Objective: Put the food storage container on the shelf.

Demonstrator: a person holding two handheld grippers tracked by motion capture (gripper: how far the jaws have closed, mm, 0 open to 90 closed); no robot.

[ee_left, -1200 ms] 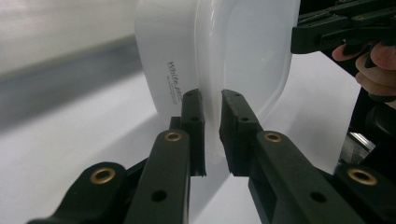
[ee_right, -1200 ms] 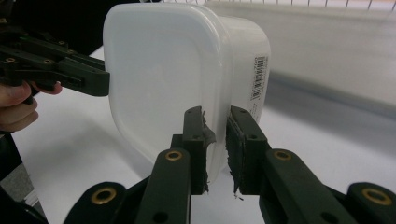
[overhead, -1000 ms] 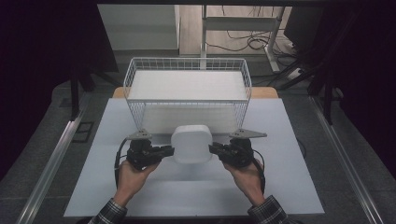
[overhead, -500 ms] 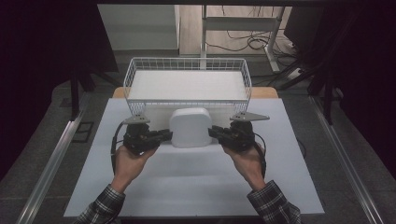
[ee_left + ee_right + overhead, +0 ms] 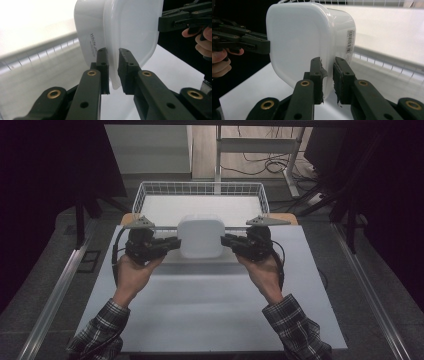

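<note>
- Hands of a person in plaid sleeves came in from the near edge of the white tabletop point(image 5: 210, 315), each holding a black two-jaw claw.
- Between them hung a white, rounded-square plastic container with a lid point(image 5: 200, 236), lifted clear of the tabletop and held above the front rim of a white wire basket point(image 5: 150, 192).
- The left claw point(image 5: 172, 242) was clenched on the container's left edge; in the left gripper view its jaws pinched the thin projecting lip of the lid point(image 5: 130, 30), with the pads point(image 5: 102, 62) pressed against the plastic from both sides.
- The right claw point(image 5: 227, 240) was clenched on the opposite edge; in the right gripper view its jaws closed on the same lip, and the pad point(image 5: 320, 66) on one jaw looked frayed and torn.
- In the right gripper view the container stood on edge, its flat lid face turned toward the person's side and its body point(image 5: 342, 27), bearing a barcode label point(image 5: 350, 42), turned toward the basket.
- A line of small dark print ran along the container's side wall point(image 5: 93, 41) in the left gripper view; the words were too small to read.
- The wire basket stood at the far end of the tabletop, with a pale, flat bottom.
- Grey three-cornered plates point(image 5: 140, 222) topped both claws, and black cables point(image 5: 116, 255) trailed back past the wrists.
</note>
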